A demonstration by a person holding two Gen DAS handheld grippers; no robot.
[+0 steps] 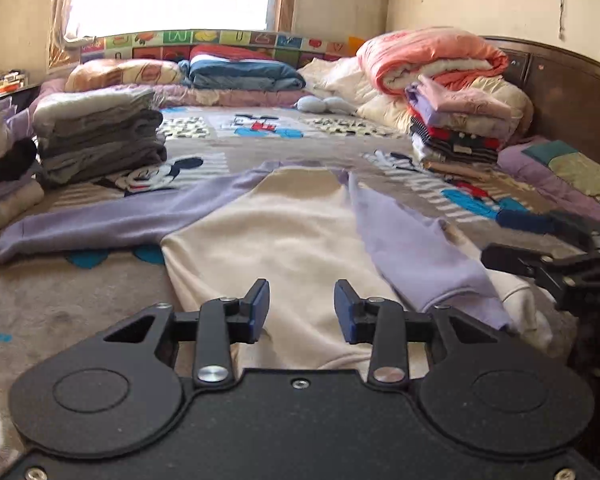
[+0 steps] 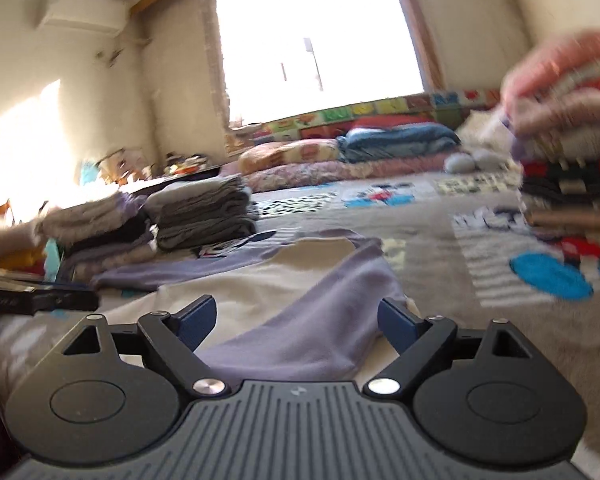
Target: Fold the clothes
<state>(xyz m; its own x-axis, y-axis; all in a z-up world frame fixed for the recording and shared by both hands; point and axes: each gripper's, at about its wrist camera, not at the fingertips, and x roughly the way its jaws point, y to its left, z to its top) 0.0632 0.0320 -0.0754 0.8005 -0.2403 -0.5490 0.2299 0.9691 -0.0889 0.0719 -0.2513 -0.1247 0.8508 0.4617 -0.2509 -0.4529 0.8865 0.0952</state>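
A cream sweatshirt (image 1: pixel 284 248) with lilac sleeves lies flat on the bed, hem towards me. Its left sleeve (image 1: pixel 100 220) stretches out sideways. Its right sleeve (image 1: pixel 416 248) is folded down along the body. My left gripper (image 1: pixel 302 308) hovers open over the hem, nothing between its blue pads. The right gripper (image 1: pixel 556 264) shows at the right edge of the left wrist view. In the right wrist view my right gripper (image 2: pixel 296 320) is open wide, and the folded lilac sleeve (image 2: pixel 324 320) lies between its fingers, not clamped. The left gripper (image 2: pixel 32 300) appears at the left edge there.
A cartoon-print blanket (image 1: pixel 260 128) covers the bed. A stack of grey folded clothes (image 1: pixel 100 136) stands at the left, a mixed folded stack (image 1: pixel 456 128) at the right under a pink quilt (image 1: pixel 432 60). Pillows and bedding (image 1: pixel 240 72) line the far side below a window. A dark headboard (image 1: pixel 560 92) is at the right.
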